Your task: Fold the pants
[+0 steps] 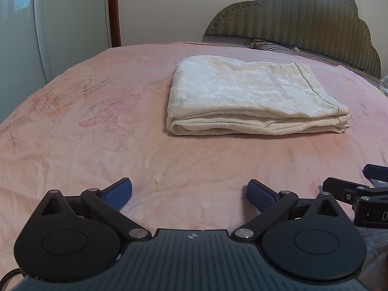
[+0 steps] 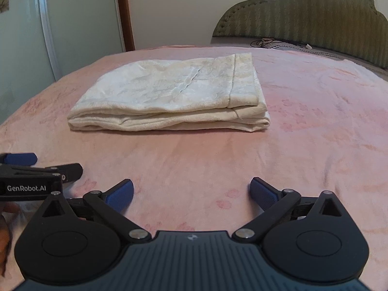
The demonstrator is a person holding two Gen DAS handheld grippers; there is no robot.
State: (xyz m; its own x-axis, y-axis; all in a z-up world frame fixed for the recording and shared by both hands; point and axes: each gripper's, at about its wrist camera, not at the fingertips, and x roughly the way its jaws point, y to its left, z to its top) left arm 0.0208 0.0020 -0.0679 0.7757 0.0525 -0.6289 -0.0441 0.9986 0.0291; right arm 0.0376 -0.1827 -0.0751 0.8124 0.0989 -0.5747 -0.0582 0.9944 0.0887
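Note:
The cream pants (image 1: 254, 97) lie folded in a thick flat rectangle on the pink bedspread (image 1: 97, 133); they also show in the right wrist view (image 2: 169, 97). My left gripper (image 1: 189, 194) is open and empty, held low over the bedspread well in front of the pants. My right gripper (image 2: 191, 194) is open and empty, also in front of the pants. Each gripper shows at the edge of the other's view: the right one in the left wrist view (image 1: 359, 181), the left one in the right wrist view (image 2: 36, 167).
A green padded headboard (image 1: 303, 17) stands at the back right with cables (image 1: 266, 43) lying by it. A pale wardrobe (image 1: 24, 24) and a brown door frame (image 1: 114, 9) stand beyond the bed's far left edge.

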